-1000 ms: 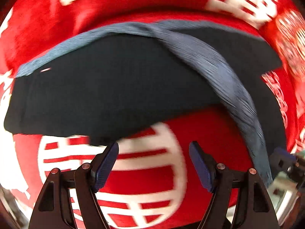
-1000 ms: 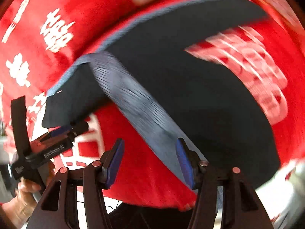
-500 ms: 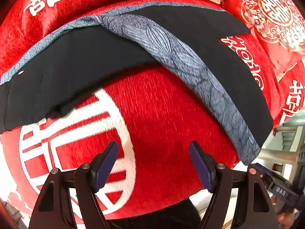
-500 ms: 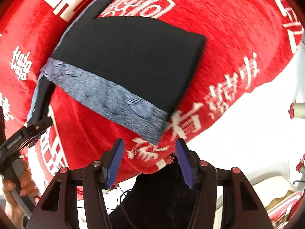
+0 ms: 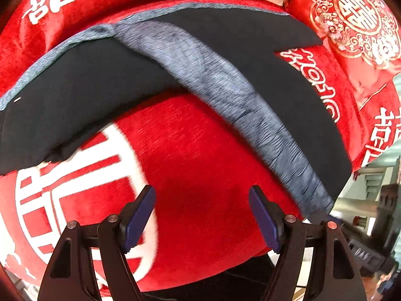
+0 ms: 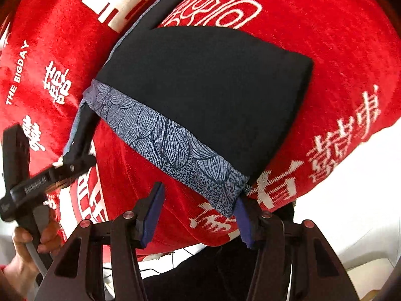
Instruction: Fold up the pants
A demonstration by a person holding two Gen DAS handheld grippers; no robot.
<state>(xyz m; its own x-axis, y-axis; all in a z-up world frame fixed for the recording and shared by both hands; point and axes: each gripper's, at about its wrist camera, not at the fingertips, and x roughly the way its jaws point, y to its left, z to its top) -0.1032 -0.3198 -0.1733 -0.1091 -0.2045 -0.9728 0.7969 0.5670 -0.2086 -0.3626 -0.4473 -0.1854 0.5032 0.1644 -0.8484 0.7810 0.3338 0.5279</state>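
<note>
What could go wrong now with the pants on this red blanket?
1. The right claw is open at the waistband corner; closing may also pinch the red blanket.
2. The left claw is open over bare blanket, away from the pants, so one-sided pulling may skew the fold.

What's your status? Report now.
Left tongs open, empty. Right tongs open at waistband corner. Pants flat on red blanket. Nothing in the way.

a red plush blanket (image 5: pixel 200 155) with large white chinese characters covers the surface. a red cushion (image 5: pixel 356 17) embroidered with a gold-and-white medallion rests at its far right corner.
</note>
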